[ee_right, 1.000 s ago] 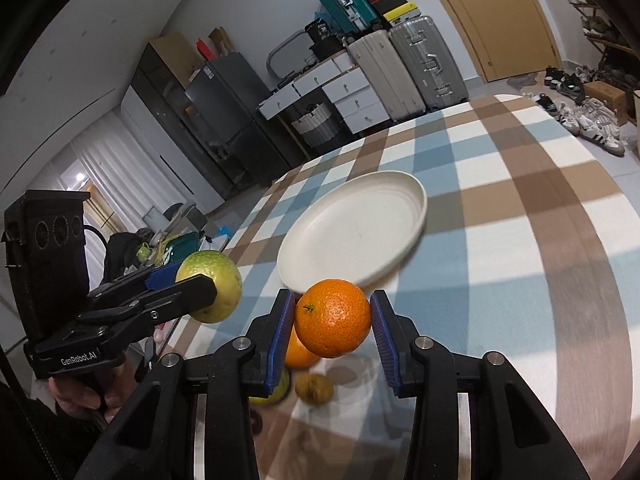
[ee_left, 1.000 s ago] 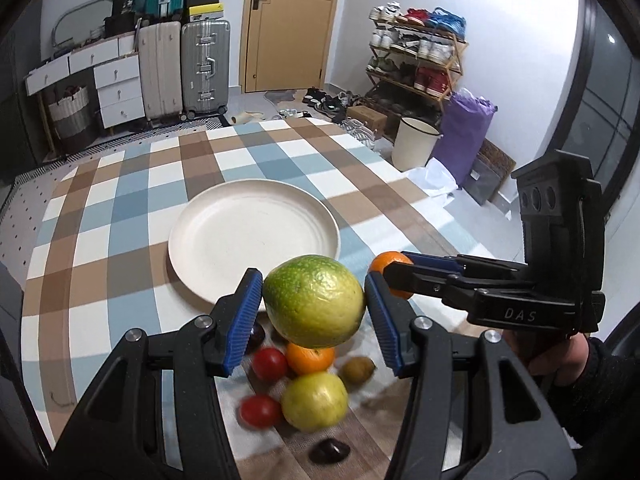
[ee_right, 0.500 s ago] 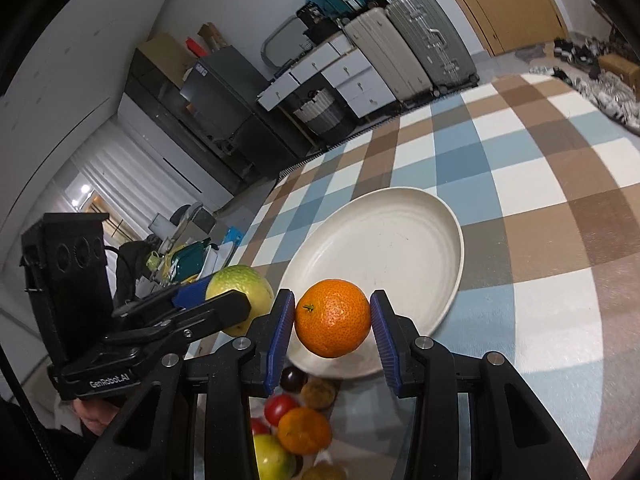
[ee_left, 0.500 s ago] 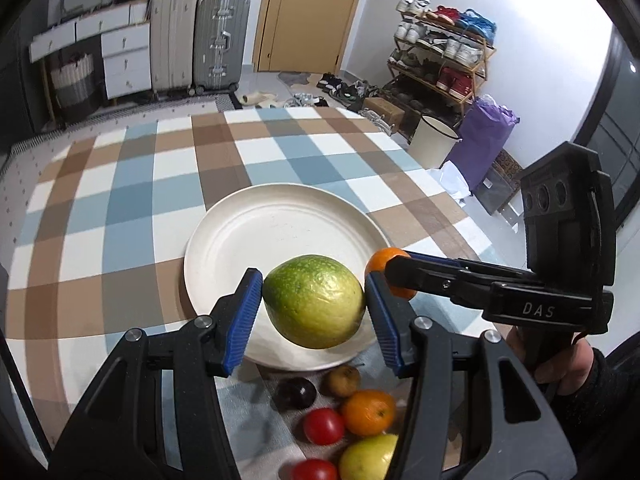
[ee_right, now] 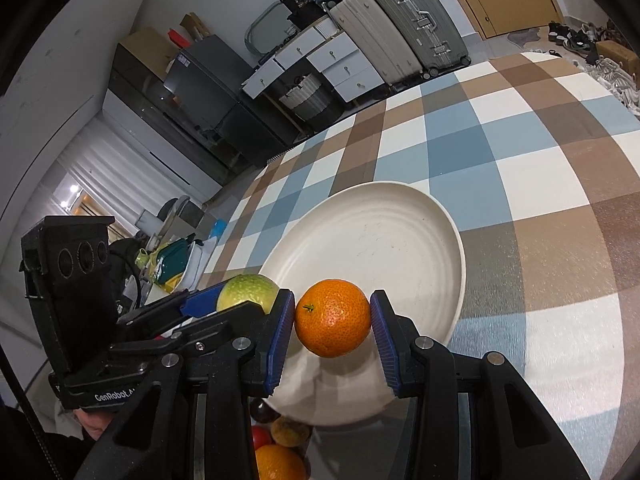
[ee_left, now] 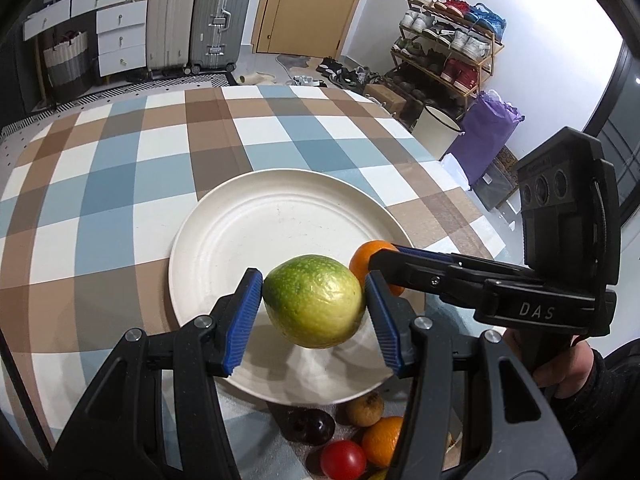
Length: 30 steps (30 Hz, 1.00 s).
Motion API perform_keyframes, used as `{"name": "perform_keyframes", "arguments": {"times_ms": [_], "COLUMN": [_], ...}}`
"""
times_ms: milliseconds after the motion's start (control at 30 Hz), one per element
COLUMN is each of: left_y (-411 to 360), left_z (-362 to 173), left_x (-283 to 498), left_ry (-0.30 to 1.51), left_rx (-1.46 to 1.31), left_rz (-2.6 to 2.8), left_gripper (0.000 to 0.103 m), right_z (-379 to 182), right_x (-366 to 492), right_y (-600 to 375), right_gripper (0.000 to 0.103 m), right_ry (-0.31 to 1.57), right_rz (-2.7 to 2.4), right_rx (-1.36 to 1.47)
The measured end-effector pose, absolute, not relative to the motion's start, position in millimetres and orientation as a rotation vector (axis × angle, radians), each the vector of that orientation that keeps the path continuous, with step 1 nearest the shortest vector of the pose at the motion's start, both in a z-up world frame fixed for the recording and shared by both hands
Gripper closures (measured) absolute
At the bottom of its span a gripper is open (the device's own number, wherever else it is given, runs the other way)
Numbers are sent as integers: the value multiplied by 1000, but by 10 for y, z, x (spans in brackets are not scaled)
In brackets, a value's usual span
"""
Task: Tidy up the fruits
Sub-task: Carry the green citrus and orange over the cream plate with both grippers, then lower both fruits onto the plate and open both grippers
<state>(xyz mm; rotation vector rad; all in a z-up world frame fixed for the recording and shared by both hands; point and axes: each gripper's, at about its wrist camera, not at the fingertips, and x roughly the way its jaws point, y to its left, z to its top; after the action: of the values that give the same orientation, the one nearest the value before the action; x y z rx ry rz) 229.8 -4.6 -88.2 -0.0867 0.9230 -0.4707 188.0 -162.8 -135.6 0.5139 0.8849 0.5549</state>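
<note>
My left gripper (ee_left: pixel 314 312) is shut on a large green fruit (ee_left: pixel 314 306) and holds it above the near part of the cream plate (ee_left: pixel 276 216). My right gripper (ee_right: pixel 333 328) is shut on an orange (ee_right: pixel 333 323) and holds it above the plate's near rim (ee_right: pixel 456 272), right beside the left gripper. The orange also shows in the left wrist view (ee_left: pixel 366 254), and the green fruit in the right wrist view (ee_right: pixel 248 290). The plate has nothing lying on it.
Loose fruit lies on the checked tablecloth (ee_left: pixel 120 168) just in front of the plate: a dark plum (ee_left: pixel 310 426), a brown fruit (ee_left: pixel 365 402), an orange (ee_left: pixel 382 438) and a red tomato (ee_left: pixel 342 458). Suitcases, drawers and a shoe rack stand beyond the table.
Both grippers have moved forward with their fruit, from over the loose fruit pile to above the near part of the plate. Both stay shut.
</note>
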Motion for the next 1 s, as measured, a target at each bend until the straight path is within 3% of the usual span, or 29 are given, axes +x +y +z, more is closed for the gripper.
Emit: {"name": "perform_keyframes", "arguments": {"times_ms": [167, 333, 767, 1000], "left_y": [-104, -84, -70, -21], "left_z": [-933, -847, -563, -406], "left_x": [2345, 2301, 1886, 1516], "left_ry": [935, 899, 842, 792], "left_rx": [-80, -86, -47, -28], "left_rz": [-485, -482, -450, -427], "left_gripper": [52, 52, 52, 42], "right_z": [-1398, -1387, -1076, -896], "right_x": [1900, 1891, 1599, 1342], "right_y": [-1639, -1694, -1870, -1879], "right_gripper": [62, 52, 52, 52], "right_ry": [894, 883, 784, 733], "right_rz": [548, 527, 496, 503], "right_rx": [517, 530, 525, 515]}}
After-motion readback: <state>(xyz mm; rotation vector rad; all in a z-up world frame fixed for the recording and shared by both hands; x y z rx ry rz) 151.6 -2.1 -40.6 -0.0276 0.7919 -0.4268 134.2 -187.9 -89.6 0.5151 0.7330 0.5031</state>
